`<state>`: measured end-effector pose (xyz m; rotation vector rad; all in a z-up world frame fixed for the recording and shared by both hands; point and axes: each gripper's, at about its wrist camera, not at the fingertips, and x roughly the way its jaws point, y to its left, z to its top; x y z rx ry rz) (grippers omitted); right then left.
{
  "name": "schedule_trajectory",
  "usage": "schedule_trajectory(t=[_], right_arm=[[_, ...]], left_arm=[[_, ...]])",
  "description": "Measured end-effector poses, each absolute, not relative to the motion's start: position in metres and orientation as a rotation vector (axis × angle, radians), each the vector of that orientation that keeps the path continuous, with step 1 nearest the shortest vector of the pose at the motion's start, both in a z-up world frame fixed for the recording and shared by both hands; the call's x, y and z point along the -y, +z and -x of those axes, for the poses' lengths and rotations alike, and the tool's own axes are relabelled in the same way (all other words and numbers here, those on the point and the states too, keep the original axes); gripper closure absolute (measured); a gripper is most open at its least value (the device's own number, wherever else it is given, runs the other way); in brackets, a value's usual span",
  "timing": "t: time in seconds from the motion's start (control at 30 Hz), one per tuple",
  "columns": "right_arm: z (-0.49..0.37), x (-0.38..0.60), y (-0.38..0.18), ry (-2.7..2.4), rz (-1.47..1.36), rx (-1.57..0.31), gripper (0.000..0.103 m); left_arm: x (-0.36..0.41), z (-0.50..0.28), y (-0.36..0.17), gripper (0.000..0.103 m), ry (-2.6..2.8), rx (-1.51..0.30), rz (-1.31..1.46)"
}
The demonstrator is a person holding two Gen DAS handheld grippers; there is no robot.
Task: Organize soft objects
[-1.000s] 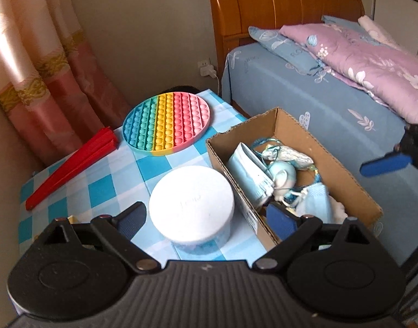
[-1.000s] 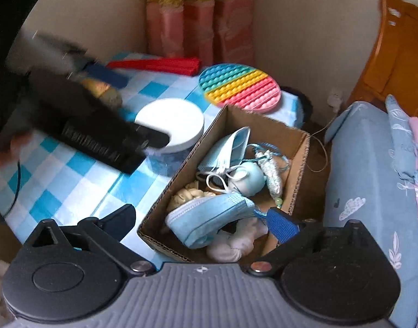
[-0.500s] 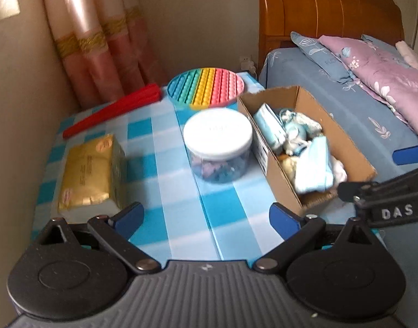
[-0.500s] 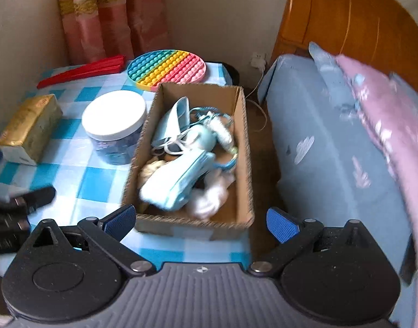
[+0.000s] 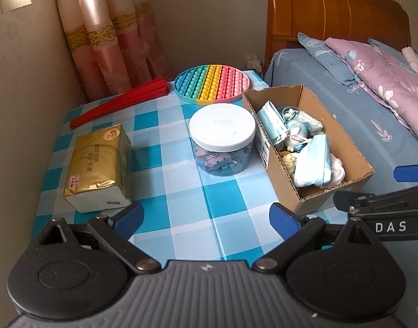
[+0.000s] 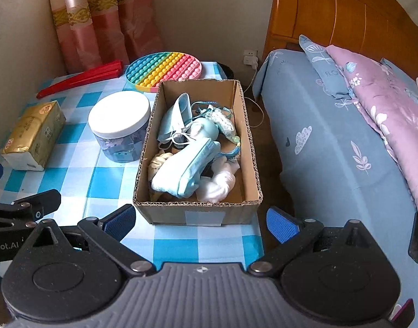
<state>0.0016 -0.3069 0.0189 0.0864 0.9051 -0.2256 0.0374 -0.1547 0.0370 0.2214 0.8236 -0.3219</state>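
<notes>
While I hold both grippers back off the counter's (image 5: 181, 191) near edge, left gripper (image 5: 206, 217) and right gripper (image 6: 200, 220) fingers spread and empty, the soft objects (image 6: 187, 164) sit piled in the cardboard box (image 6: 198, 213) at the counter's right edge, probably gathered there for tidiness.

Right gripper (image 5: 395, 191): left wrist view shows only one blue pad and a black linkage; the rest runs off the right edge, jaw spacing unreadable there.
Left gripper (image 6: 14, 188): right wrist view cuts it at the left edge; lettering truncated.
Cardboard box (image 6: 198, 216): lower contents buried under the face masks (image 6: 187, 169); tangled items not identifiable.
Jar (image 5: 222, 147): contents blurred behind clear wall.
Tissue pack (image 5: 96, 161): small print illegible.
Pillow (image 6: 386, 104): cropped at right edge.
</notes>
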Motion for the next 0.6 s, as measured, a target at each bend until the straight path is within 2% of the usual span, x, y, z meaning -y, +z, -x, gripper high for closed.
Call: schedule_trajectory(t=[0.6], right_arm=[[-0.002, 0.304, 0.0182, -0.213, -0.086, -0.904, 0.0]], left_arm=[[0.1507, -0.039, 0.0382, 0.005, -0.299, -0.828, -0.209]])
